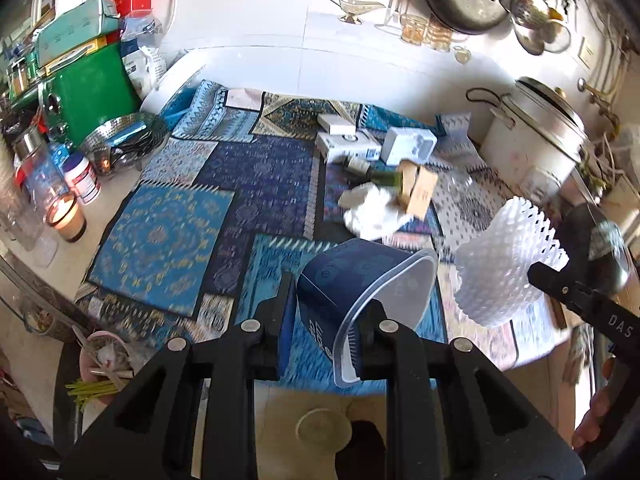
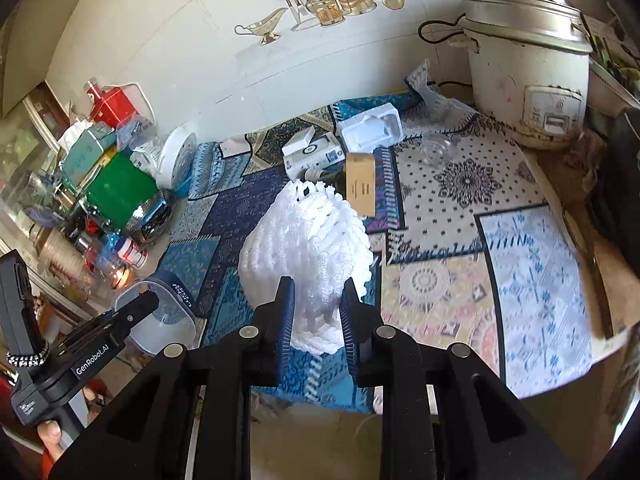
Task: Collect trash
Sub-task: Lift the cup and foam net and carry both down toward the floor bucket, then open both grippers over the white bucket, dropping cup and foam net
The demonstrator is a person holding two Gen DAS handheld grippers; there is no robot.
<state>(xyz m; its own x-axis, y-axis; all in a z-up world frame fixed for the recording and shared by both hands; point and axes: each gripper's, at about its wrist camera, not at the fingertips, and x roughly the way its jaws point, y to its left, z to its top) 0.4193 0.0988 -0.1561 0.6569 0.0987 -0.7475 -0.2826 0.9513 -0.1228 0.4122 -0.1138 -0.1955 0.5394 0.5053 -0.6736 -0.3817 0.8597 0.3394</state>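
Observation:
My left gripper (image 1: 330,308) is shut on a blue plastic cup (image 1: 360,280) with a clear rim, held tilted above the patterned mats; the cup also shows in the right wrist view (image 2: 168,312). My right gripper (image 2: 318,308) is shut on a white foam fruit net (image 2: 308,248), held above the mats; it also shows in the left wrist view (image 1: 508,268). More trash lies on the mats: a crumpled white tissue (image 1: 372,210), a brown cardboard box (image 1: 418,188), white boxes (image 1: 348,146), a white plastic tray (image 1: 408,144) and a dark bottle (image 1: 372,172).
A white rice cooker (image 2: 524,64) stands at the back right. A green box (image 1: 88,92), jars and a lit candle (image 1: 66,220) crowd the left. A tiled wall (image 1: 280,20) runs behind. The counter's front edge (image 1: 304,408) is below my grippers.

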